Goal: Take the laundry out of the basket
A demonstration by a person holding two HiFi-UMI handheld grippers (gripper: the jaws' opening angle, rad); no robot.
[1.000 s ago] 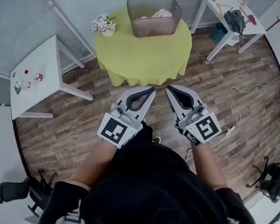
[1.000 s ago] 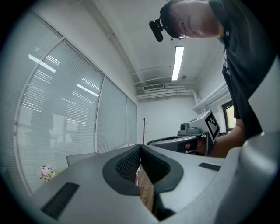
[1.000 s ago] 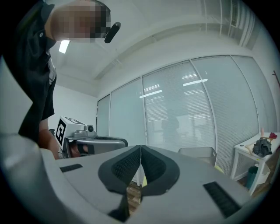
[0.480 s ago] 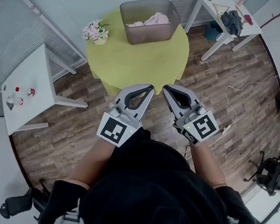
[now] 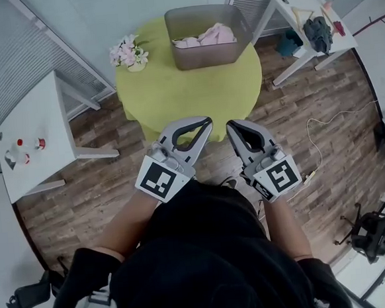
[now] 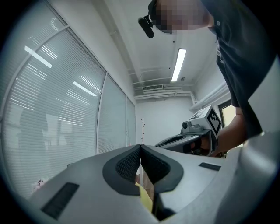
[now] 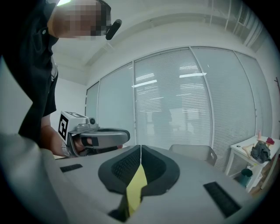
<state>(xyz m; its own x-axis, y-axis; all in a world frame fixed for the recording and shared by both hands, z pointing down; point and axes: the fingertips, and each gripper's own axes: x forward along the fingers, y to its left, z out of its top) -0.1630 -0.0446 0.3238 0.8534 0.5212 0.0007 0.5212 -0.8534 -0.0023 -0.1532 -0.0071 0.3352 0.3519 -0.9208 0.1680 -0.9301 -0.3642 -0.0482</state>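
Risked clipping the small pot of pink flowers (image 5: 129,53) on the round yellow-green-clothed bench (image 5: 188,94) during the reach. Held left gripper (image 5: 208,121) and right gripper (image 5: 231,124) closed and empty, well short of the grey translucent plastic basket (image 5: 204,53) of pink laundry (image 5: 213,34) at the far edge; might only have shoved it if unopened.

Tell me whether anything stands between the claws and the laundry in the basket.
Nothing visible does. The left claw and right claw, both shut and empty, are held short of the round table; only its bare green top lies between them and the basket holding the laundry. The flower pot stands off to the left.
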